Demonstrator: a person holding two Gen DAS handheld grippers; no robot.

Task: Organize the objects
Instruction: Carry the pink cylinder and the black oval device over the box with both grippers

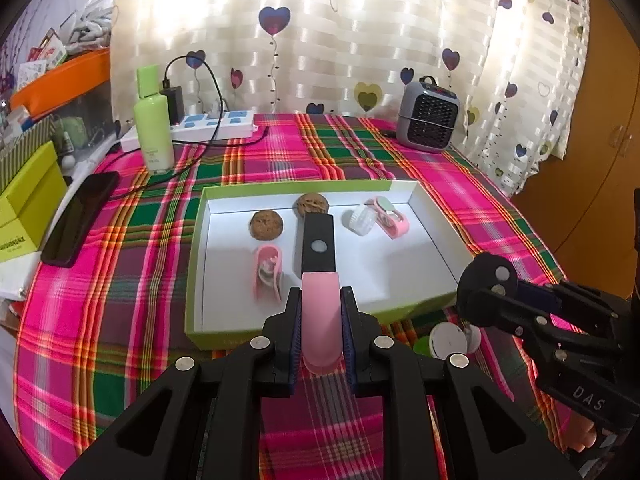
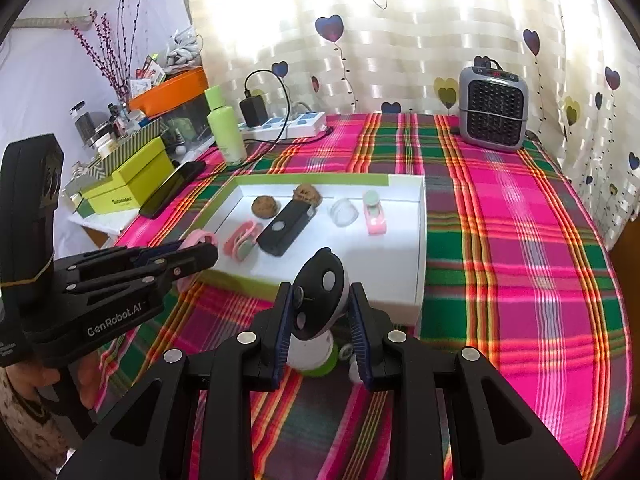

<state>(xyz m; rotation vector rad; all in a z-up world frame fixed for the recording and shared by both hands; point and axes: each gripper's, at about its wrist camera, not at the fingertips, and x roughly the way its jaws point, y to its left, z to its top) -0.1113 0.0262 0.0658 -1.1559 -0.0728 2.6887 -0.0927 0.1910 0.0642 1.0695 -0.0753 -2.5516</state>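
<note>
holding short of the box point(image 1: 294, 338) near edge: left gripper point(image 1: 320, 320) clamps pink clip point(image 1: 320, 316), right gripper point(image 2: 322, 320) clamps black-white gadget point(image 2: 320, 300).

R gripper point(image 2: 320, 320) clamps black-and-white round gadget point(image 2: 320, 296) w/ green base, near white tray point(image 2: 420, 240); L gripper point(image 2: 192, 258) pinches pink clip point(image 2: 196, 238).

Plaid-covered table point(image 1: 120, 280), box lid point(image 1: 394, 312), heater point(image 1: 428, 120), bottle point(image 1: 154, 136)
</note>
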